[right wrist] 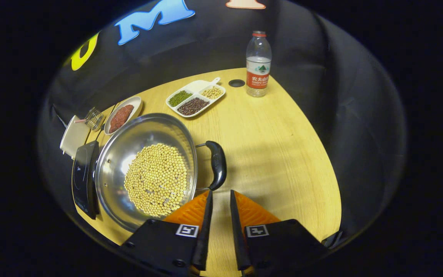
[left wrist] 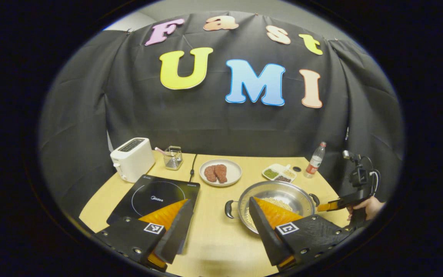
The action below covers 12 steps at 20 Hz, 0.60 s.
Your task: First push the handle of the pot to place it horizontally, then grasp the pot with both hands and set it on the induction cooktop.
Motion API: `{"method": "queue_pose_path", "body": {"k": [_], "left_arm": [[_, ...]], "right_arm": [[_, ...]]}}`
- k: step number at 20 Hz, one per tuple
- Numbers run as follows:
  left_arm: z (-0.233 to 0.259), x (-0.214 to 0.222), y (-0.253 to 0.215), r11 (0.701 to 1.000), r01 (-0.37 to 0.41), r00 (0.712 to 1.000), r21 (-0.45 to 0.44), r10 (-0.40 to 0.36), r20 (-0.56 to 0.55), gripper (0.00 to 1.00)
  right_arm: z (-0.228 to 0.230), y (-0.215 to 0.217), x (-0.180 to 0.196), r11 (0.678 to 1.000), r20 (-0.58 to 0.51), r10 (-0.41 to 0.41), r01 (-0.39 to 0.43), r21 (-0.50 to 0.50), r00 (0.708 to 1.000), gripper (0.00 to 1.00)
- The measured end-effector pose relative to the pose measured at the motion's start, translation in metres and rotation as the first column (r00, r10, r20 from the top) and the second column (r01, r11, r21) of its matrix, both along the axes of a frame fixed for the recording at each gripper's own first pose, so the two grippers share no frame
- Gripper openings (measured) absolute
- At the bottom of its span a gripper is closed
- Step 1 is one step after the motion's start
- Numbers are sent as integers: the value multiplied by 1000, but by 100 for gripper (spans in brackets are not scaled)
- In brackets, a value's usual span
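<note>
Pale wooden tabletop [right wrist: 283,154], round-edged, black cloth behind.

Right gripper [right wrist: 219,198]: fingers nearly together, a narrow gap between, nothing held. Tips sit just below the lower end of the pot's black side handle [right wrist: 218,164], lower centre of the right gripper view; the handle's long axis runs up-frame, roughly in line with the fingers.

Pot [right wrist: 144,169]: steel, holds soybeans, left of centre.

Left gripper [left wrist: 217,209]: fingers wide apart, empty, farther back.

Induction cooktop [left wrist: 156,196]: lower left of the left gripper view, beside the pot.

Judgement: right hand nearer; handle push comes first.
</note>
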<state>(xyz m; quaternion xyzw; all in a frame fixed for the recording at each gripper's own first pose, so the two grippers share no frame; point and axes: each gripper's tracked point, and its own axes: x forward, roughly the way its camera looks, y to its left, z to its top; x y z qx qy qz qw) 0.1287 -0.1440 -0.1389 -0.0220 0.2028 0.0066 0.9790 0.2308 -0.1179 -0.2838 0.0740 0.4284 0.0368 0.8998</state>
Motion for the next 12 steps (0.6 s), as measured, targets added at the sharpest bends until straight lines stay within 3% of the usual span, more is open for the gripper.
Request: {"method": "queue_pose_path", "body": {"k": [1, 3, 5, 6, 8, 12], "left_arm": [[-5, 5, 6, 1000, 11, 1000, 3, -11, -6, 87], [-11, 14, 13, 999, 34, 999, -8, -35, -18, 87], [-20, 25, 15, 997, 68, 997, -38, -69, -34, 87], [-24, 31, 12, 994, 93, 994, -52, -95, -44, 90], [-34, 44, 5, 988, 137, 988, -65, -141, -67, 87], [-71, 70, -15, 972, 184, 966, -144, -206, -158, 90]], "right_arm": [[5, -4, -2, 1000, 11, -20, 20, 3, 1000, 51], [19, -9, -5, 999, 42, -37, 37, 15, 998, 78], [33, -11, -4, 998, 76, -49, 46, 42, 996, 99], [40, -10, -3, 997, 88, -57, 52, 59, 994, 93], [51, -7, 1, 994, 100, -63, 53, 94, 993, 98], [53, 3, 20, 991, 91, -48, 36, 130, 995, 98]]}}
